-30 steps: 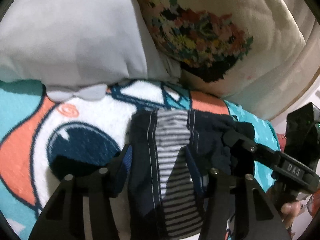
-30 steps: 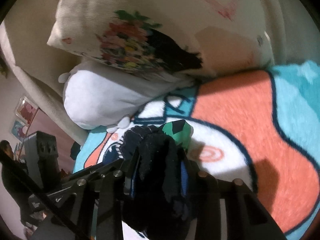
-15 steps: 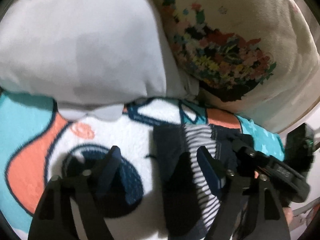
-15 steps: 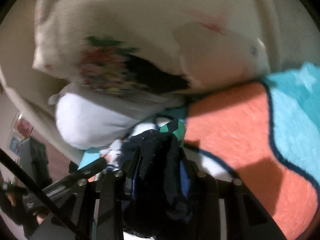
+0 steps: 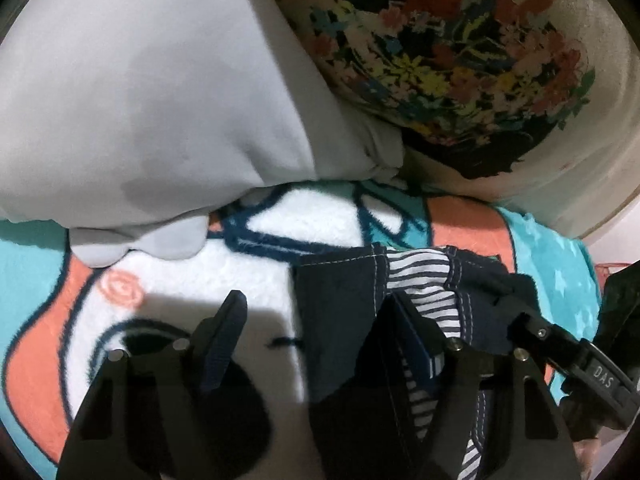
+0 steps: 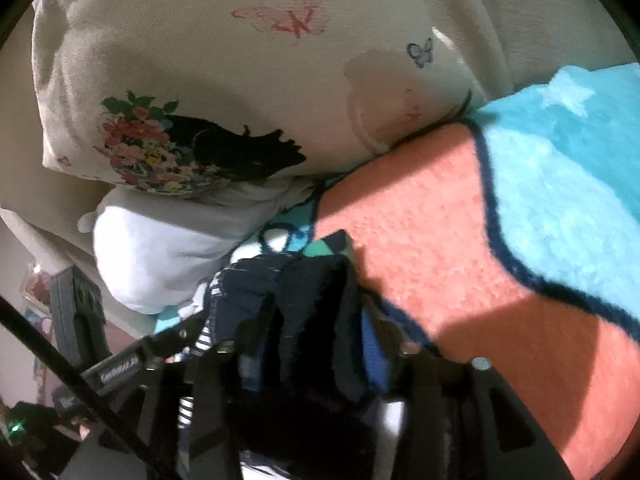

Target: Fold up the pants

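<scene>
The dark navy pants (image 5: 340,312) with white stitching and a striped lining (image 5: 420,280) lie bunched on the colourful blanket. My left gripper (image 5: 316,316) is open; its right finger (image 5: 412,336) rests against the pants, its left finger (image 5: 224,332) stands over bare blanket. My right gripper (image 6: 312,320) is shut on a thick bunch of the pants (image 6: 308,300), which hides its fingertips. The right gripper's body (image 5: 580,364) shows at the right in the left wrist view.
A grey pillow (image 5: 140,100) and a cream floral pillow (image 5: 460,60) lie close behind the pants. The blanket (image 6: 460,240) has orange, teal and white patches. The bed edge falls off at the left in the right wrist view.
My left gripper has opened and let go of the pants, and has moved closer to the pillows. My right gripper still holds its bunch and has moved forward too.
</scene>
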`<act>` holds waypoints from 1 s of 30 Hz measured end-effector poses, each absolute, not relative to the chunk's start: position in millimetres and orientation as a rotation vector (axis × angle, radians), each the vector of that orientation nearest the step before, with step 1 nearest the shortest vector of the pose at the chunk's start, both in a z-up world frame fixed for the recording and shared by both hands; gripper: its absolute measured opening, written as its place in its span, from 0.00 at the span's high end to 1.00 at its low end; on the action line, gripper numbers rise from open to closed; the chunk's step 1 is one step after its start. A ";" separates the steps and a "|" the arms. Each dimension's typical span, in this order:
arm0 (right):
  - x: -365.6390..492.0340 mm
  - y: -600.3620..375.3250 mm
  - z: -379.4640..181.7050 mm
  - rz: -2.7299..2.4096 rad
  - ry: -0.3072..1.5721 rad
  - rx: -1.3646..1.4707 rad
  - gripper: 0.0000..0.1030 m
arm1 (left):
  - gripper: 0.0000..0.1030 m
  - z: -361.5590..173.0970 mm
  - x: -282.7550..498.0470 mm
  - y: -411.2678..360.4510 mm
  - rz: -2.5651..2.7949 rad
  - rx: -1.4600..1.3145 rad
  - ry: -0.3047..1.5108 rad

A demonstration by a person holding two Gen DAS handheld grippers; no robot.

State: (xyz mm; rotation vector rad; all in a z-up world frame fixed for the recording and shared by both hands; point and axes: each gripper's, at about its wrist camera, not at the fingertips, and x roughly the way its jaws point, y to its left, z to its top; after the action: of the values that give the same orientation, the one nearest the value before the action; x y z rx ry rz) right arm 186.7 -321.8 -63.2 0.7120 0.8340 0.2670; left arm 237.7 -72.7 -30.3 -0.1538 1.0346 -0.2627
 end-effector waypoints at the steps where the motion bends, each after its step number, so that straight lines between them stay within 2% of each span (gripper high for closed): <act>1: 185.1 -320.8 -61.6 0.255 0.834 0.696 0.43 | 0.29 -26.5 233.1 -69.0 -0.260 -0.159 1.033; 4: 174.9 -318.8 -44.3 0.253 0.810 0.630 0.43 | 0.29 -8.4 213.4 -57.2 -0.236 -0.157 1.007; 7: 150.2 -315.7 -12.4 0.261 0.701 0.555 0.43 | 0.27 5.8 187.0 -56.3 -0.206 -0.114 0.953; 10: 133.7 -307.3 4.1 0.383 0.653 0.571 0.43 | 0.25 -2.5 167.4 -65.2 -0.202 -0.091 0.952; 14: 137.2 -299.9 -23.3 0.502 0.749 0.688 0.44 | 0.23 -37.9 161.5 -78.8 -0.160 -0.053 1.000; 17: 140.1 -303.3 -49.9 0.450 0.812 0.712 0.57 | 0.17 -45.6 159.1 -79.9 -0.137 -0.064 0.981; 19: 134.4 -308.7 -53.5 0.453 0.804 0.728 0.57 | 0.18 -40.0 156.3 -77.4 -0.141 -0.055 0.976; 22: 121.5 -309.1 -37.3 0.406 0.777 0.662 0.52 | 0.18 -24.6 141.6 -69.4 -0.099 -0.018 0.919; 24: 110.6 -307.3 -24.0 0.367 0.743 0.593 0.41 | 0.17 -12.7 125.8 -63.1 -0.037 0.014 0.855; 25: 104.4 -305.5 -17.7 0.352 0.728 0.562 0.40 | 0.17 -6.4 116.5 -59.6 -0.001 0.026 0.819; 30: 76.8 -287.3 -1.4 0.311 0.686 0.429 0.38 | 0.02 26.9 69.4 -49.4 0.141 0.070 0.626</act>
State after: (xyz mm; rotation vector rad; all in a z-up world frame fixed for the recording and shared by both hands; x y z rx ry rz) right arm 76.8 -287.3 -1.4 0.4288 0.6855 0.3114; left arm 69.4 -49.4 26.9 0.0704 0.6256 0.1411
